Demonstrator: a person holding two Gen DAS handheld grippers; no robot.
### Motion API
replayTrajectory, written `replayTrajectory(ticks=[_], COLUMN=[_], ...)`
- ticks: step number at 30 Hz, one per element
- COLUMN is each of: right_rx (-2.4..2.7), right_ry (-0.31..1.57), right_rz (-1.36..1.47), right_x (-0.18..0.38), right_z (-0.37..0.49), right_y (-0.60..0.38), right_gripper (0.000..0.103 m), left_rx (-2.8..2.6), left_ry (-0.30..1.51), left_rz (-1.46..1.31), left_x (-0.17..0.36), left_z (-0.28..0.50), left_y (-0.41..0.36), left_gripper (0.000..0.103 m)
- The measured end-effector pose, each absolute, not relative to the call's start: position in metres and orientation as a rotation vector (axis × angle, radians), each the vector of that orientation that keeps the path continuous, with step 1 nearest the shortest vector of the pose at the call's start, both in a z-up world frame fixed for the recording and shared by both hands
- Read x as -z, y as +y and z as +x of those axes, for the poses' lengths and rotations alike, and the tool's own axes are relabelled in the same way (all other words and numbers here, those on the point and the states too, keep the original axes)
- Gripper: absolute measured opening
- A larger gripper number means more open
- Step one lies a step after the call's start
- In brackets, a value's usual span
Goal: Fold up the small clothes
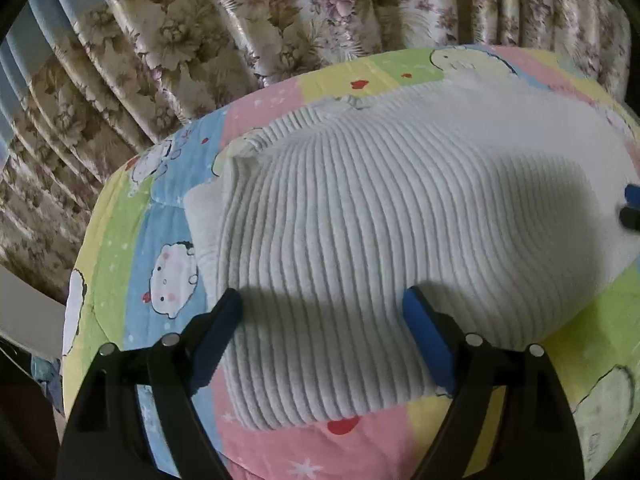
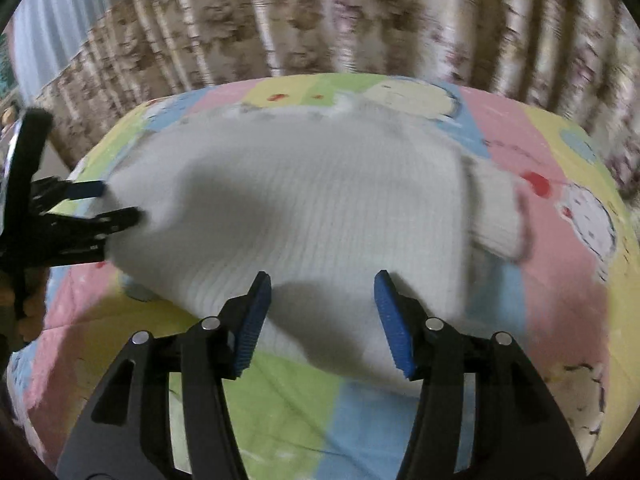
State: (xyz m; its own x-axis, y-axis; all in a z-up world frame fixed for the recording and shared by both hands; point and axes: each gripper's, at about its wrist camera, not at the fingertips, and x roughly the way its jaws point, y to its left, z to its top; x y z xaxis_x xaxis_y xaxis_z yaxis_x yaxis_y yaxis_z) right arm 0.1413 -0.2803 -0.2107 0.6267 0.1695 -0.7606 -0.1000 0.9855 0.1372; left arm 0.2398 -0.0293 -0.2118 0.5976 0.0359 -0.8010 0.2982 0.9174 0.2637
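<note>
— Sweater point(image 1: 360, 208), white and ribbed, lies flat on a cartoon-print quilt point(image 1: 132, 240), its near hem between the jaws of both grippers.

— And the jaws?

— Left gripper point(image 1: 322, 312) stands wide apart over the hem, clamping nothing. Right gripper point(image 2: 322, 300) is also apart, pads clear of the knit. Floral curtains point(image 1: 200, 40) hang beyond.

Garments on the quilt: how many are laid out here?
1. A white ribbed sweater lies flat across the middle of the colourful cartoon quilt, one sleeve sticking out at its side. Anything folded underneath it would be hidden.
</note>
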Motion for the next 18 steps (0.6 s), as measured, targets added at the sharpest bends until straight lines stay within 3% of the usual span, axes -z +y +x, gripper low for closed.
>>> replayTrajectory(ticks=[3, 10, 18], right_rx=[-0.155, -0.138, -0.162], right_ry=[0.881, 0.88, 0.786], right_rz=[0.123, 0.057, 0.108], right_x=[0.219, 0.215, 0.177], right_z=[0.138, 0.138, 0.136], right_y=[-0.298, -0.285, -0.286], right_gripper=[0.043, 0.046, 0.069], left_rx=[0.15, 0.148, 0.114], left_ry=[0.922, 1.007, 1.042], left_rz=[0.388, 0.283, 0.173], left_x=[0.214, 0.194, 0.166], left_z=[0.24, 0.248, 0.252], left_y=[-0.03, -0.029, -0.036], left_gripper=[0.084, 0.084, 0.086])
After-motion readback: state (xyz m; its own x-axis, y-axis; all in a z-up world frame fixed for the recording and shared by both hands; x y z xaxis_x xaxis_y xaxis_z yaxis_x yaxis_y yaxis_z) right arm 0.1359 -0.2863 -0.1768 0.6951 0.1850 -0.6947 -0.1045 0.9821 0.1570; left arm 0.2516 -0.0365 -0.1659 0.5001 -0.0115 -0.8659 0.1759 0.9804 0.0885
